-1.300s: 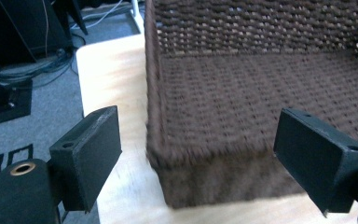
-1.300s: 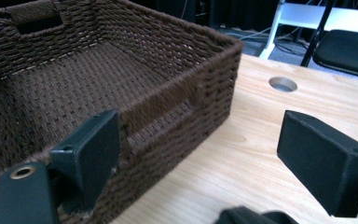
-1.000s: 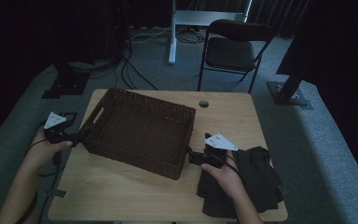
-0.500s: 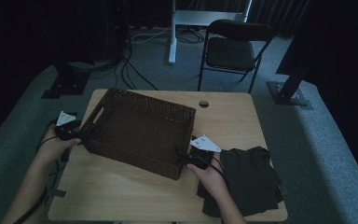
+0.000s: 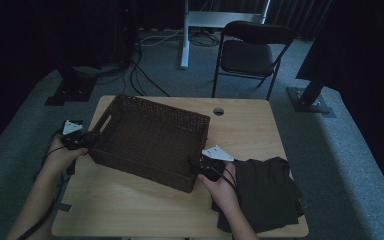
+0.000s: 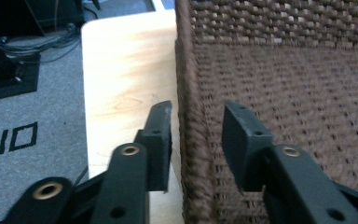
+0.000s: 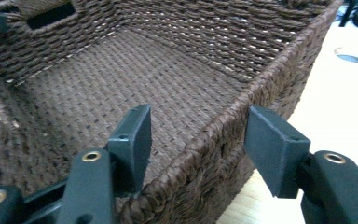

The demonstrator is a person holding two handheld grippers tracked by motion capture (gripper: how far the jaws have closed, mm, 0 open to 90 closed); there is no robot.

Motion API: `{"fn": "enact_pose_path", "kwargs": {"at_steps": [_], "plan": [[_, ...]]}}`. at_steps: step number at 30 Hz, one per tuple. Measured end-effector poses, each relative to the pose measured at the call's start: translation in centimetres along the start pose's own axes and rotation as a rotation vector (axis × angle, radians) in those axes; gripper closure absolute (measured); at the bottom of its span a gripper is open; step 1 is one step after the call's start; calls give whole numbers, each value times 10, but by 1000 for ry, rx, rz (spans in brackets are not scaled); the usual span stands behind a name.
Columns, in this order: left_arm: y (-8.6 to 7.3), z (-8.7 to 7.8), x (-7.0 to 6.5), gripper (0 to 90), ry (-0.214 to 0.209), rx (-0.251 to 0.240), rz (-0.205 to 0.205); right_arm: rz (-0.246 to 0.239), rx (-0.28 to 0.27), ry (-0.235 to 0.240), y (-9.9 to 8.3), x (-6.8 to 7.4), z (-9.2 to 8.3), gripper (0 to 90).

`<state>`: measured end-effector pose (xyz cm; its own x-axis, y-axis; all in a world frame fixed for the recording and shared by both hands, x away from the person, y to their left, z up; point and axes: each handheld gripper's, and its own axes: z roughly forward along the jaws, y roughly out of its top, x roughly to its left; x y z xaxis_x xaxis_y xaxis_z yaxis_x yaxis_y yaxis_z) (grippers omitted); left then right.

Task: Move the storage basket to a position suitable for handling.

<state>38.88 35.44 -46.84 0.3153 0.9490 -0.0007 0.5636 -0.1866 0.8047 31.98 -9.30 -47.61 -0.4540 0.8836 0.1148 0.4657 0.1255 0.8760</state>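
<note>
Wicker basket (image 5: 150,140) sits on the surface (image 5: 250,130). Left gripper (image 6: 196,135) and right gripper (image 7: 196,140) each straddle its rim, fingers apart and closing, not yet clamped.

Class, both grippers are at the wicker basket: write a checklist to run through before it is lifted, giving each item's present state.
1. Left gripper straddles the basket wall: ok, the rim sits between its fingers.
2. Left pads pressing on the wall: not ok; its jaws have just been closing, but a gap shows on the inner side.
3. Right gripper straddles the near corner wall: ok.
4. Right pads pressing: not ok; also closing, clear gaps both sides.
5. Basket interior free of load: ok.
6. Dark cloth clear of the basket: cannot tell, the right hand covers its edge.
</note>
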Motion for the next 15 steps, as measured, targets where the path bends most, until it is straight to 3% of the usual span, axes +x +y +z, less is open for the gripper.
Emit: {"fn": "enact_pose_path", "kwargs": {"at_steps": [1, 4, 5, 8, 13, 15], "plan": [[-1, 0, -1, 709, -11, 7, -34, -5, 3, -9, 0, 2, 0, 432], [-2, 0, -1, 742, -10, 2, -47, -5, 3, -10, 0, 2, 0, 439], [-3, -1, -2, 742, -2, 10, -76, -1, 3, -14, 0, 2, 0, 449], [-4, -3, -7, 763, 30, 13, -79, 4, -1, -52, 0, 3, 1, 493], [-8, -6, -12, 766, 27, -9, -126, 20, -14, -77, -1, 0, 2, 532], [-9, -8, -14, 765, 30, -4, -118, 13, -11, -88, 0, 0, 3, 550]]}}
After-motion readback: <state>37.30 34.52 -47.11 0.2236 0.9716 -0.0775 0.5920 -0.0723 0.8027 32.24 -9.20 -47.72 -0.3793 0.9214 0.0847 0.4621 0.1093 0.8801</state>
